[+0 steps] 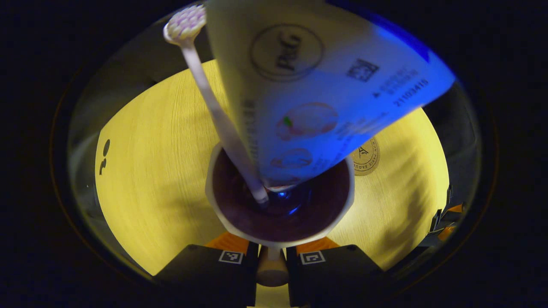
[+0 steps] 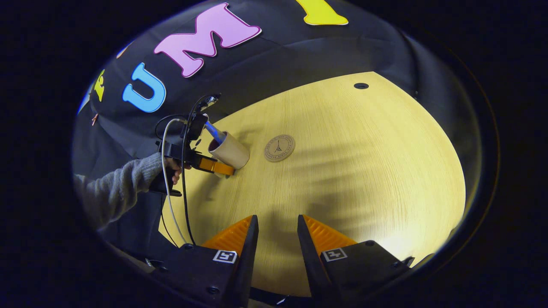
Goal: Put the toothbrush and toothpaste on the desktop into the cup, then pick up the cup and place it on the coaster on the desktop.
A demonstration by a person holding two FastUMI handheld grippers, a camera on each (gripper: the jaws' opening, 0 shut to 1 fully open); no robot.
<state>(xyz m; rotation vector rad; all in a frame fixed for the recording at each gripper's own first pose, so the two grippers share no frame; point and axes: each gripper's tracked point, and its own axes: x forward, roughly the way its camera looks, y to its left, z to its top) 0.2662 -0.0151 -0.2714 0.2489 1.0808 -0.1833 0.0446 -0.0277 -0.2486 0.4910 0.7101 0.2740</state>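
Over on the left of the right gripper view, a hand [image 2: 172, 167] in a grey sleeve [image 2: 117, 188] carries the left gripper [image 2: 216, 167] out over the counter [image 2: 364, 171], near its far edge by the booth wall, and its jaws are clenched on the cup [image 2: 230, 150]. The cup leans over, mouth toward the wall, and whether its base touches the wood I cannot tell, though it looks lifted or about to be. Switch to the left gripper view and the reason for that grip is plain: the jaws pinch the cup's [image 1: 280, 201] near rim, one finger appearing to reach inside and one outside, which leaves the mouth free and keeps the load from spilling. Inside stand the toothbrush [image 1: 214, 107], bristle head up, and the toothpaste [image 1: 317, 85] tube, cap end down and wide tail fanning out above, so the loading half of the job looks finished. Just right of the cup lies the coaster [image 2: 279, 148], round, flat, bare, near the cup but apart from it; that is where the cup should land, and I judge a short carry sideways and a level set-down is what remains. Tall contents could tip the cup if it tilts further. On the right, the right gripper [image 2: 278, 239] hovers over bare wood near the counter's front edge, jaws released and holding nothing, kept out of the way.
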